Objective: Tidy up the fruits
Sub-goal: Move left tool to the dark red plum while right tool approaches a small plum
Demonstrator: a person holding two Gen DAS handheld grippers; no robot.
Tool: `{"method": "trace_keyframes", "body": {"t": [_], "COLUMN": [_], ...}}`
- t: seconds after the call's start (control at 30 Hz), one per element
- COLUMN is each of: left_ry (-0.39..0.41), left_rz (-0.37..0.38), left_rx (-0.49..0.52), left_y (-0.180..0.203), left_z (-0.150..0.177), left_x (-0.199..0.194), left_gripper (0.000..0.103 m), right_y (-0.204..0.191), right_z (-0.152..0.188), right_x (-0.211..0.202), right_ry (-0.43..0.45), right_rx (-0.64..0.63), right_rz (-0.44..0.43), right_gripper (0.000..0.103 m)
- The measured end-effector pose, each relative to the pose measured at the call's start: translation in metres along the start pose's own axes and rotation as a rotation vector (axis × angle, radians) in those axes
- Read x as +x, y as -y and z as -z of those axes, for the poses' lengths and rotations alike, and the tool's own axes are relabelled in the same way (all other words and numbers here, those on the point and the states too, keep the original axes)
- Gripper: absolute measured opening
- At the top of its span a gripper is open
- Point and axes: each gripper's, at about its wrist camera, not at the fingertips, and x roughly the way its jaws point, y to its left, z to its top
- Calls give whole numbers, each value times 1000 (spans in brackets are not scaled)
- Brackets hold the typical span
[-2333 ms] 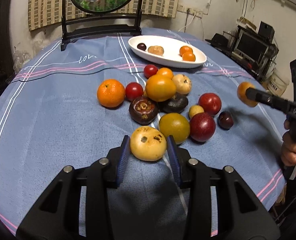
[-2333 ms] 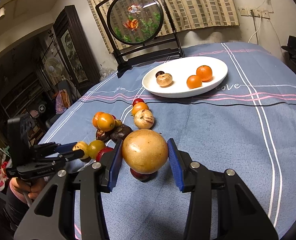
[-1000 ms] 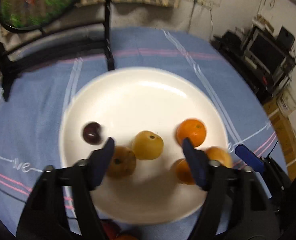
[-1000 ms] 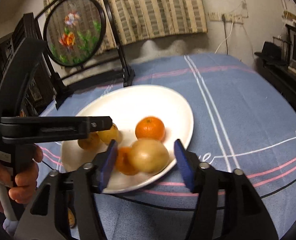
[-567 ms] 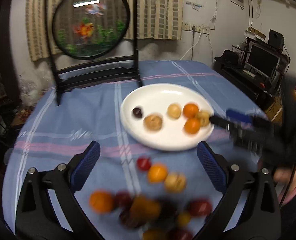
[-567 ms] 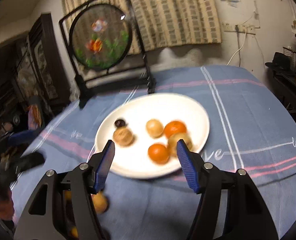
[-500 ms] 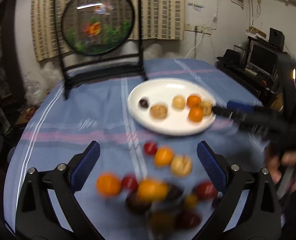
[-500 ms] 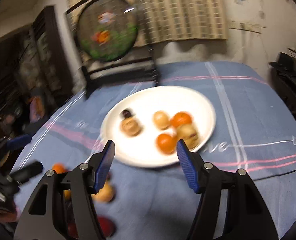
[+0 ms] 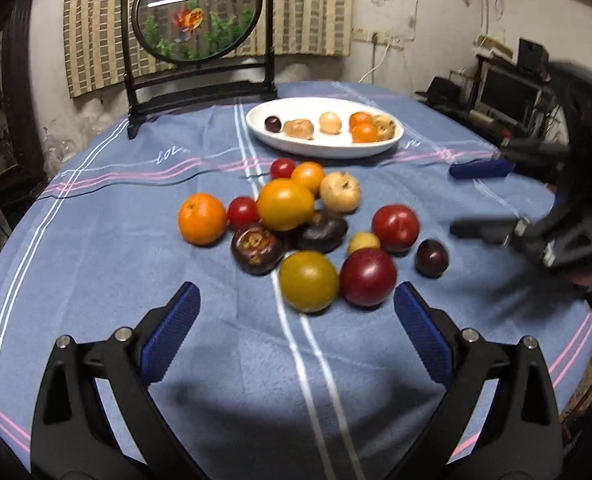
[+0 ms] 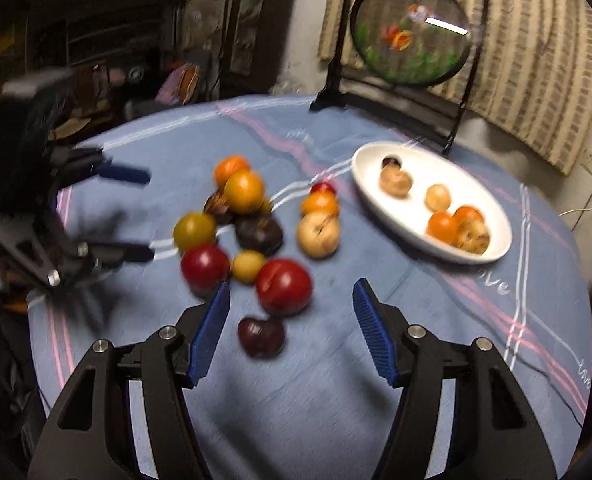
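Observation:
A white oval plate (image 9: 316, 144) (image 10: 466, 184) at the far side of the table holds several fruits: a dark plum, two oranges and pale yellow-brown ones. A loose pile of fruit lies on the blue cloth nearer me. My left gripper (image 9: 294, 332) is wide open and empty, just short of a yellow-green fruit (image 9: 308, 286) and a red plum (image 9: 368, 278). My right gripper (image 10: 290, 320) is open over the cloth, with a small dark plum (image 10: 261, 336) lying untouched between its fingers and a red plum (image 10: 283, 286) just beyond. Each gripper shows blurred in the other's view: right gripper (image 9: 468, 200), left gripper (image 10: 144, 216).
A round goldfish screen on a black stand (image 9: 198, 12) (image 10: 412, 28) rises behind the plate. A large orange (image 9: 202, 218) sits at the pile's left. The table edge curves close on both sides. Shelves with electronics (image 9: 508, 92) stand at the right wall.
Both grippers left their yellow fruits on the plate and pulled back from it to the pile. The left jaws spread wide. The right gripper's view has rolled and swung toward the pile.

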Motion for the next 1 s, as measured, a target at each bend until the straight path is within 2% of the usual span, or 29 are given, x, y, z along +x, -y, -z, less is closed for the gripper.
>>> {"method": "trace_keyframes", "body": {"t": [0.1,0.27,0.33,0.43,0.5,0.63,0.67,0.83,1.0], "left_ry": [-46,-44,-48,-52,-48,-51,-53,-73,-94], "left_rz": [37,30,30,33,39,48,49,52,87], "left_rx": [3,-2,5,2,-6,-14,-14,-14,-66], "left_y": [0,0,2,1,-1,-2,-2,-2,-11], "left_z": [0,2,2,3,2,2,2,2,1], "left_x": [8,7,7,8,7,9,9,12,18], "left_gripper": [99,99,99,99,99,99,99,99,97], "right_y": [-5,-11,-13,-13,-15,-17,-18,-14,7], "right_z": [2,8,11,15,16,16,16,15,8], "right_x": [7,18,21,31,34,36,36,33,10], "right_ry": [-47,-103,-126,-164,-178,-181,-182,-174,-71], "right_rx": [-11,-16,-18,-11,-13,-17,-17,-10,84], "right_rz": [-11,-31,-31,-33,-31,-37,-41,-40,-41], "right_gripper": [65,64,59,47,45,40,33,33,33]}}
